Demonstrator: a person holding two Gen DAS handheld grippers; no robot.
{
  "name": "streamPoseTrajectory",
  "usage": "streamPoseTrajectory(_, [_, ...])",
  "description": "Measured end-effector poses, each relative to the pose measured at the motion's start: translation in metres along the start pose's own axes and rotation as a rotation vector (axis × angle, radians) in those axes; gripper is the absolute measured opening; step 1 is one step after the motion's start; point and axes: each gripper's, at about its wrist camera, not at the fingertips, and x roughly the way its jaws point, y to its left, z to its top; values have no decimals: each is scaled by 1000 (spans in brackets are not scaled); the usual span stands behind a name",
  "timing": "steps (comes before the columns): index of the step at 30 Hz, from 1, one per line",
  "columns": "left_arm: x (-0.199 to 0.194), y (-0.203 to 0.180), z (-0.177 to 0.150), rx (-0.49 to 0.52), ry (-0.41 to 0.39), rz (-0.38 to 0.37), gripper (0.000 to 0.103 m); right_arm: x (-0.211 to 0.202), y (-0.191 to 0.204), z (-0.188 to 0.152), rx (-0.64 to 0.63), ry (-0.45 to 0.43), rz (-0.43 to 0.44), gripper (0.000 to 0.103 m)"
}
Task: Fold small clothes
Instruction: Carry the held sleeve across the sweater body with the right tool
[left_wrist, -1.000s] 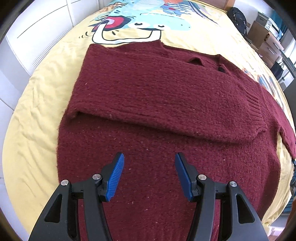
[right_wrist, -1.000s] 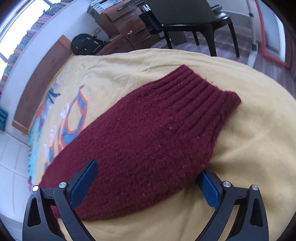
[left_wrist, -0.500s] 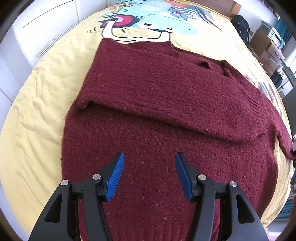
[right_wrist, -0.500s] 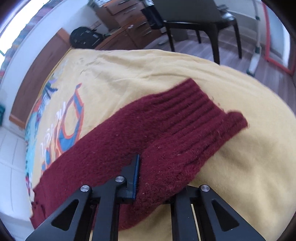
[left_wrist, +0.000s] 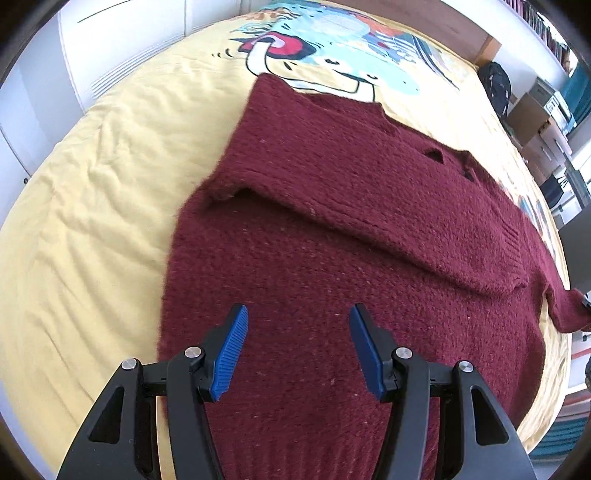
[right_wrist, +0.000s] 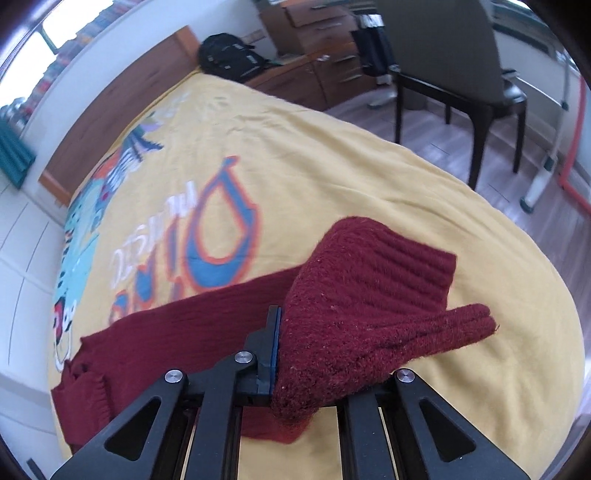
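A dark red knitted sweater (left_wrist: 332, 229) lies flat on the yellow bedspread (left_wrist: 92, 221), one sleeve folded across its chest. My left gripper (left_wrist: 297, 349) hovers open above the sweater's lower body, nothing between its blue pads. In the right wrist view, my right gripper (right_wrist: 295, 354) is shut on the sweater's other sleeve (right_wrist: 362, 299) near the ribbed cuff and holds it lifted off the bed. The cuff bunches over the right finger and hides it. The rest of that sleeve trails left toward the body.
The bedspread carries a cartoon print (right_wrist: 207, 229). Past the bed's edge stand a dark chair (right_wrist: 450, 70), wooden drawers (right_wrist: 321, 33) and a black backpack (right_wrist: 229, 55). White cabinets (left_wrist: 92, 48) line the bed's left side.
The right gripper shut on the sleeve by the cuff and lifted it off the bed. The left gripper drifted over the sweater's body, still open.
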Motion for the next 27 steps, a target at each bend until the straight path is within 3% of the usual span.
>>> streamPoseTrajectory(9, [-22,36,-2,-40,-30,-20,51,-1,87,-19,-93,57,61,8])
streamPoseTrajectory(27, [-49,110,-18,-104,-42,-25,51,35,279,-109,-232,189,219,8])
